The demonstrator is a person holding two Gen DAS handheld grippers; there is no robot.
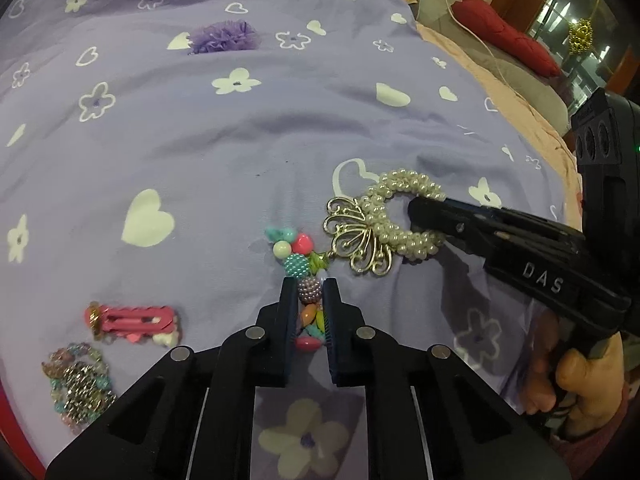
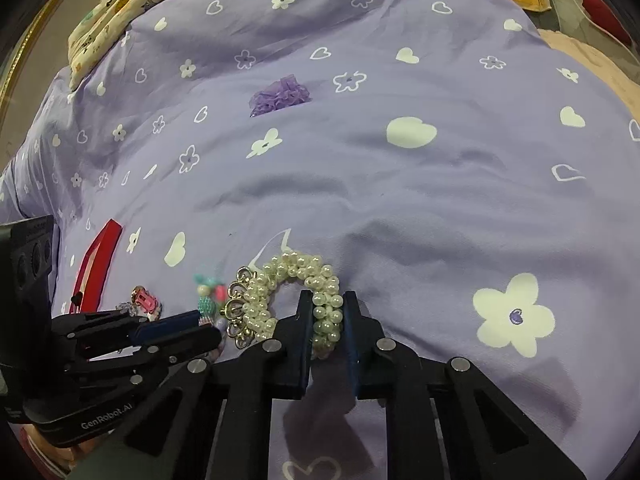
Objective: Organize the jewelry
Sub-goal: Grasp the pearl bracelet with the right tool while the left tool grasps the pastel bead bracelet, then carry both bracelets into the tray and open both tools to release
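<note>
Two grippers work on one tangle of jewelry that lies on the purple bedsheet (image 1: 240,140), near its front edge. The left gripper (image 1: 311,300) has its fingers pinched on the colourful bead bracelet (image 1: 298,264), a purple pearly bead caught between the tips; the right gripper (image 2: 327,316) has its fingers pinched across the band of the pearl bracelet (image 2: 292,284). A gold filigree charm (image 1: 358,240) on the pearl bracelet touches the bead bracelet's end, and whether the two are hooked together I cannot tell. Each piece seems held so that they can be drawn apart and sorted singly. Both grippers tilt steeply down toward the bed and meet at an angle, the right one coming in from the side in the left camera's view, with a person's hand (image 1: 580,392) wrapped around its handle. Off to the left lie a pink hair clip (image 1: 132,320) and a glittery bead bracelet (image 1: 78,384), close together as if already sorted there, and a purple ruffled scrunchie (image 1: 222,36) sits well apart farther up the bed.
</note>
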